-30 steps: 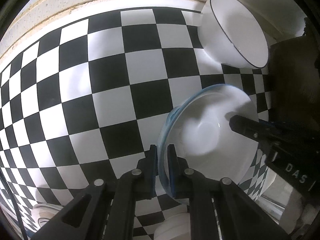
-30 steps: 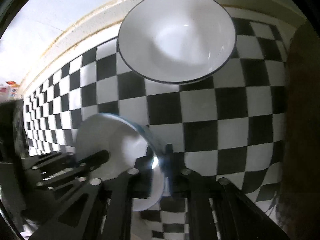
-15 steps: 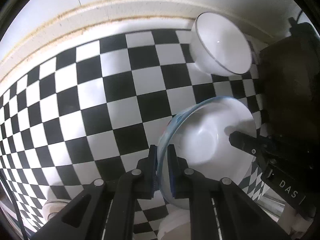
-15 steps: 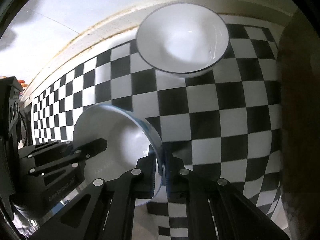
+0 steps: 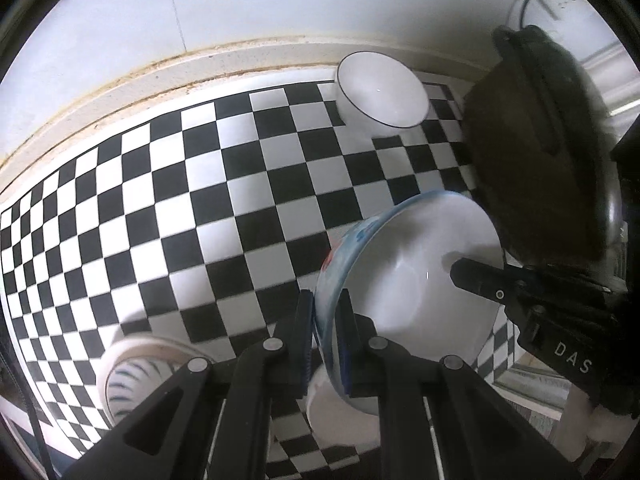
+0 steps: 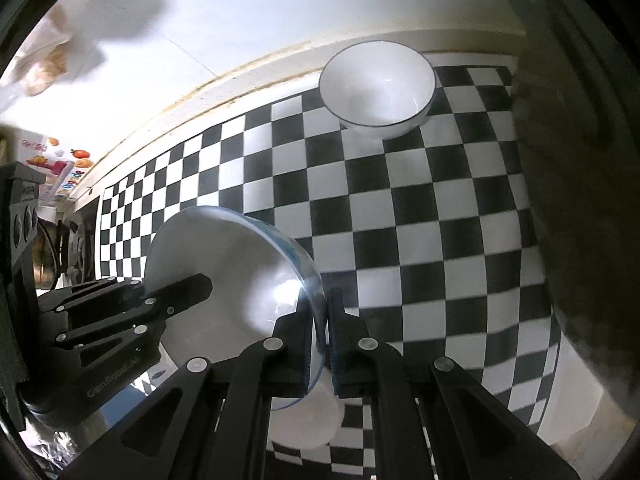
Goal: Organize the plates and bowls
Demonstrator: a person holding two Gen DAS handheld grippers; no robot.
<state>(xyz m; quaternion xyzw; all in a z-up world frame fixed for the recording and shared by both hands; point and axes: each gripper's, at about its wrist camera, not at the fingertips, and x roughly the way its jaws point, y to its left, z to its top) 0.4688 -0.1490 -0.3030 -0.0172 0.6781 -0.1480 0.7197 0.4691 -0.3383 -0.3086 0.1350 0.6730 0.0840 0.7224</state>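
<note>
A white bowl with a blue-patterned outside [image 5: 416, 264] hangs tilted above the checkered tablecloth [image 5: 224, 208]. My left gripper [image 5: 325, 318] is shut on its near rim. My right gripper [image 6: 320, 322] is shut on the opposite rim of the same bowl [image 6: 232, 276]. Each wrist view shows the other gripper's black fingers [image 5: 480, 278] reaching over the bowl's far rim. A white bowl with a thin dark rim [image 5: 380, 94] [image 6: 378, 84] stands at the table's far edge by the wall.
A dark rounded object [image 5: 540, 160] [image 6: 584, 220] fills the right side of the table. Below the held bowl sit a blue-striped bowl [image 5: 136, 376] and a plain white bowl [image 5: 340, 412] [image 6: 304, 420]. A pale wall [image 6: 280, 12] runs behind the table.
Both grippers have risen together with the blue-patterned bowl clamped between them. The table looks smaller, more wall shows, and the striped and plain white bowls below have come into view.
</note>
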